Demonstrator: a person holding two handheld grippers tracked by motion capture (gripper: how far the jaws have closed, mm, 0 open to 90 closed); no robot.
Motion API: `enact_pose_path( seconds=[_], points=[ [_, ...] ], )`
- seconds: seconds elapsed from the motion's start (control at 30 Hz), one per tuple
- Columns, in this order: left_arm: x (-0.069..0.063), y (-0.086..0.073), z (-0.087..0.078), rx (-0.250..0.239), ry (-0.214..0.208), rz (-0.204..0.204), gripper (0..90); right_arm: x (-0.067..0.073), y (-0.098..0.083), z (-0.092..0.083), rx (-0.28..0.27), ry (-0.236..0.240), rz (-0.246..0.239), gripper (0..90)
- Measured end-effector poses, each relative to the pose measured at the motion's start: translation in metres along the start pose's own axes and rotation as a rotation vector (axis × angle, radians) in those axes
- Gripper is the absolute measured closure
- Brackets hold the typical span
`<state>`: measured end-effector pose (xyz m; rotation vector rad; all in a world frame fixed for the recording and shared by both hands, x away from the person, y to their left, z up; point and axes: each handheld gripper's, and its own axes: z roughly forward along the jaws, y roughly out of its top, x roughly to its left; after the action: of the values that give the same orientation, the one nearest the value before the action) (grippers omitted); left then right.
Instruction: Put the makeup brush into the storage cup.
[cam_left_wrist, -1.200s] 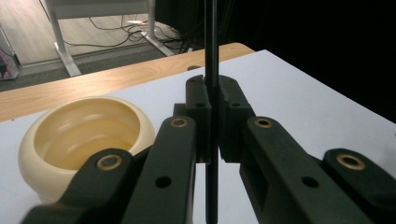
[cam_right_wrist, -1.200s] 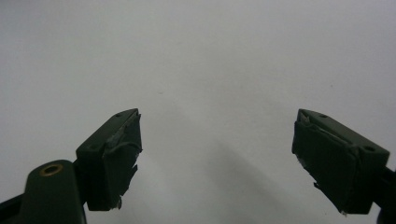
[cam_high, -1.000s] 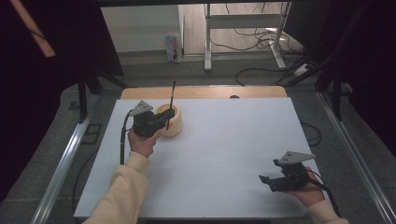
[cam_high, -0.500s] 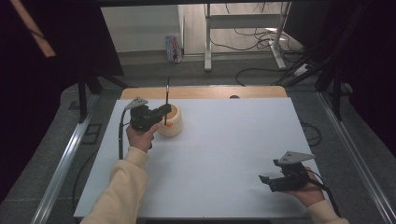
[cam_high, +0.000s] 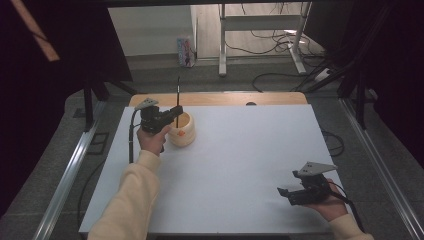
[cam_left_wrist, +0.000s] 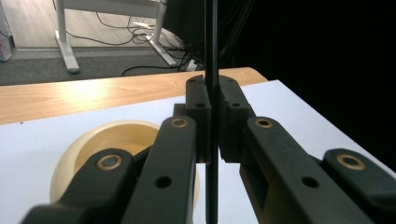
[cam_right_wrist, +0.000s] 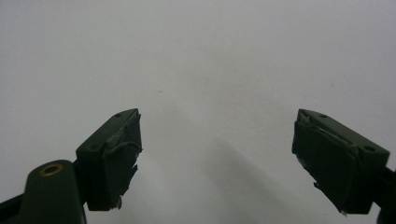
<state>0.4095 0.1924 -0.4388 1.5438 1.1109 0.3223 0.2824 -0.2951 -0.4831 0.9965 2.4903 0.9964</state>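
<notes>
My left gripper (cam_high: 175, 112) is shut on a thin black stick (cam_high: 178, 92) that stands upright over a cream cup (cam_high: 183, 131) at the table's far left. In the left gripper view the stick (cam_left_wrist: 211, 42) runs straight up between the closed pads, with the cup (cam_left_wrist: 107, 142) just below and to the left. My right gripper (cam_high: 284, 192) rests low near the front right of the white tabletop (cam_high: 250, 150), its jaws wide apart. Those jaws, in the right gripper view, have nothing between them above the bare white surface (cam_right_wrist: 210, 70).
A strip of wooden table edge (cam_high: 225, 98) runs behind the white top. Metal rails (cam_high: 70, 170) flank both sides. Beyond lie a desk frame (cam_high: 260, 35), floor cables (cam_high: 280, 80) and a small box (cam_high: 186, 52).
My left gripper has carried the stick leftward and tilted it upright beside the cup. The right gripper has stayed put.
</notes>
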Motion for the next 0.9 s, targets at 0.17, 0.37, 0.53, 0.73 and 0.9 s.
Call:
enact_pose_path(
  seconds=[0.17, 0.37, 0.53, 0.73, 0.9],
  points=[
    [0.002, 0.003, 0.005, 0.004, 0.004, 0.001, 85.6, 0.0, 0.0, 0.0, 0.001, -0.001, -0.002, 15.7],
    [0.005, 0.008, 0.009, -0.005, 0.005, -0.005, 85.6, 0.0, 0.0, 0.001, 0.004, -0.003, -0.004, 15.7],
    [0.01, 0.01, 0.013, 0.001, 0.02, -0.015, 85.6, 0.0, 0.0, 0.001, 0.004, -0.004, -0.005, 15.7],
    [0.016, 0.016, 0.017, -0.005, 0.03, -0.02, 85.6, 0.0, 0.0, 0.001, 0.006, -0.004, -0.005, 15.7],
    [0.022, 0.013, 0.022, -0.012, 0.043, -0.026, 85.6, 0.0, 0.0, 0.001, 0.01, -0.004, -0.007, 15.7]
  ],
)
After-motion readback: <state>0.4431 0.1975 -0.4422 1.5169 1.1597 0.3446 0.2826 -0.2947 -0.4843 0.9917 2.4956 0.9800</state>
